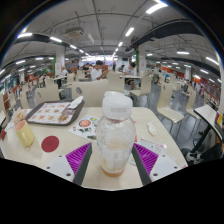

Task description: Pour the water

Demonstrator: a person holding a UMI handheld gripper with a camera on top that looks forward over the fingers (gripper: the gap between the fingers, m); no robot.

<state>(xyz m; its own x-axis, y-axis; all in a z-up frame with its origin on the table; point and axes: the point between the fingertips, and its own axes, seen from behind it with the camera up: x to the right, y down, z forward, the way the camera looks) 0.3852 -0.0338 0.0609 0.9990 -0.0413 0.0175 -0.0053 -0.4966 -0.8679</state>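
Presently we find the hand-held gripper clenched on a clear water bottle, upright at twelve o'clock above the counter.

Bottle base and fingers tips cut off below; distant diners indistinct.

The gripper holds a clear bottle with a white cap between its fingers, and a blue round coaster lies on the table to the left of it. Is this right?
Not quite. In the gripper view the round coaster is red, not blue. The rest stands: the gripper holds the clear bottle with its white cap between the fingers, and the coaster lies on the table to its left.
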